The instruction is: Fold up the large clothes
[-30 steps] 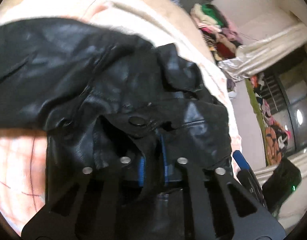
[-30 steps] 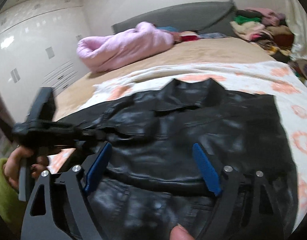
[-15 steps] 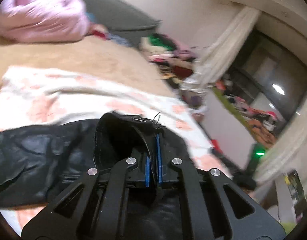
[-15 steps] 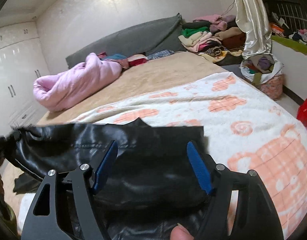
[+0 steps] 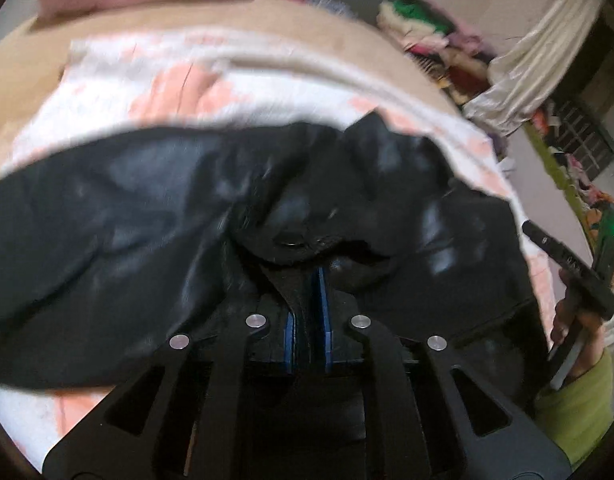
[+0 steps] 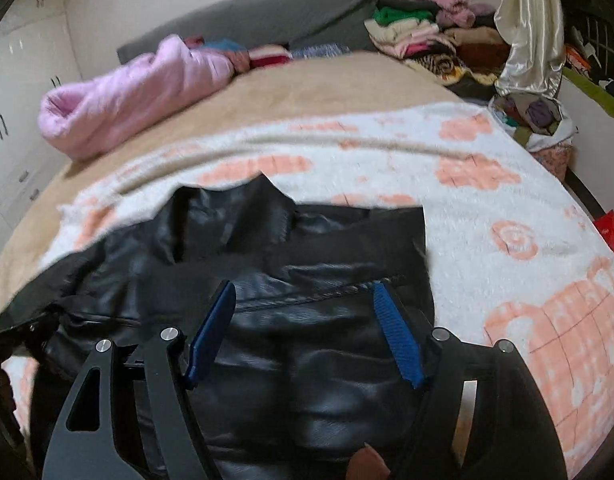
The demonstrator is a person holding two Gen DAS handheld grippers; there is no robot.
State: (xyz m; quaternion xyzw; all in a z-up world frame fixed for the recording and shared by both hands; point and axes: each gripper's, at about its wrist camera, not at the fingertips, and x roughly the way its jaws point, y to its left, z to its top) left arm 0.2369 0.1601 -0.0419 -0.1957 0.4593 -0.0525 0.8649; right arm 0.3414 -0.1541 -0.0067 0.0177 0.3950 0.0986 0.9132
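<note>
- Left wrist view: the left gripper has its blue pads pressed together on a fold of the black leather jacket, pinching the edge near a snap button.
- The jacket lies spread on a white blanket with peach flowers, which covers the near part of the bed.
- At the right edge, a hand in a green sleeve grips the right tool's handle.
- Right wrist view: the right gripper has its jaws spread wide above the jacket's near right part, with leather showing between the pads; whether they touch it, I cannot tell.
- The jacket's collar points toward the far side.
- A pink quilt lies rolled at the far left, and a heap of clothes at the far right, beside a cream curtain.
</note>
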